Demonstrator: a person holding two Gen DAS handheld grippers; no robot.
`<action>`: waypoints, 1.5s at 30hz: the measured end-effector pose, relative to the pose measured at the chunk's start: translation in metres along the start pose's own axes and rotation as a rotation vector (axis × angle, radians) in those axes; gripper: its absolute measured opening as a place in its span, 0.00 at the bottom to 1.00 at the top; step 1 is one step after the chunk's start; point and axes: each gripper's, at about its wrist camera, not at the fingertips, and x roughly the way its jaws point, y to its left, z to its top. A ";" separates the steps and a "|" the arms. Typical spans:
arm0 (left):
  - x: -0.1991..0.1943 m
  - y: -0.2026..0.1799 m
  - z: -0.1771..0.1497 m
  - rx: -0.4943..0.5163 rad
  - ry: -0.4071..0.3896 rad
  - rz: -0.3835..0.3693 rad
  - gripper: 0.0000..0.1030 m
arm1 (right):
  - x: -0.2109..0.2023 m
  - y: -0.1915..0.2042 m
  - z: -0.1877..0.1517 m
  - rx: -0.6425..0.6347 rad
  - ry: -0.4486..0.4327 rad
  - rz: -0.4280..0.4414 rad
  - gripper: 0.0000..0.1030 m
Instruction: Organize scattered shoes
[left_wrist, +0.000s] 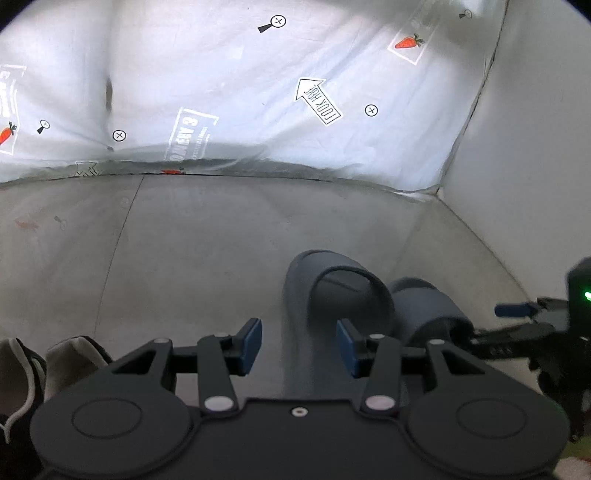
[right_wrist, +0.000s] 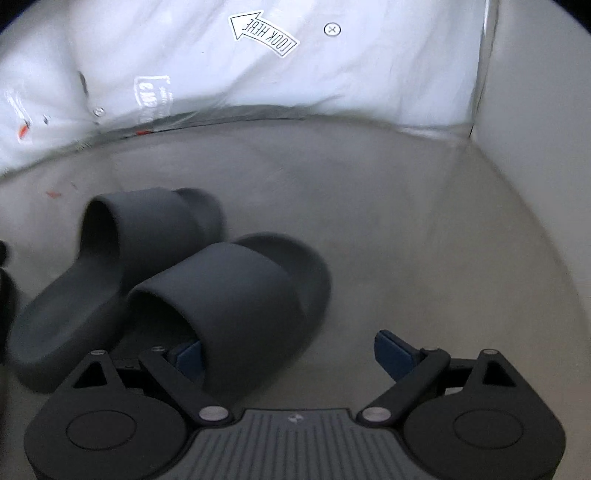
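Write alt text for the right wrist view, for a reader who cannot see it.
Two dark grey rubber slide sandals lie side by side on a grey floor, toes towards a white printed sheet. The right tongs are open, one blue-padded finger inside the nearer sandal's strap opening, the other on bare floor to its right.

two grey slides (right_wrist: 177, 273) side by side before the spread right claw (right_wrist: 291, 354).

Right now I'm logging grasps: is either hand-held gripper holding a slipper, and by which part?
Neither grips anything. The right hand-held gripper is open, one finger inside the near slipper's strap. The left hand-held gripper is open.
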 end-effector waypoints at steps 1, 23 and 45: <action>0.000 -0.001 0.000 0.003 0.000 -0.002 0.44 | 0.005 -0.002 0.005 -0.028 -0.012 -0.042 0.91; 0.005 -0.011 -0.009 0.074 0.026 -0.028 0.48 | -0.046 0.102 -0.023 -0.358 -0.078 0.180 0.90; 0.011 -0.016 -0.014 0.090 0.058 -0.048 0.49 | -0.057 0.017 -0.041 -0.051 0.057 -0.017 0.90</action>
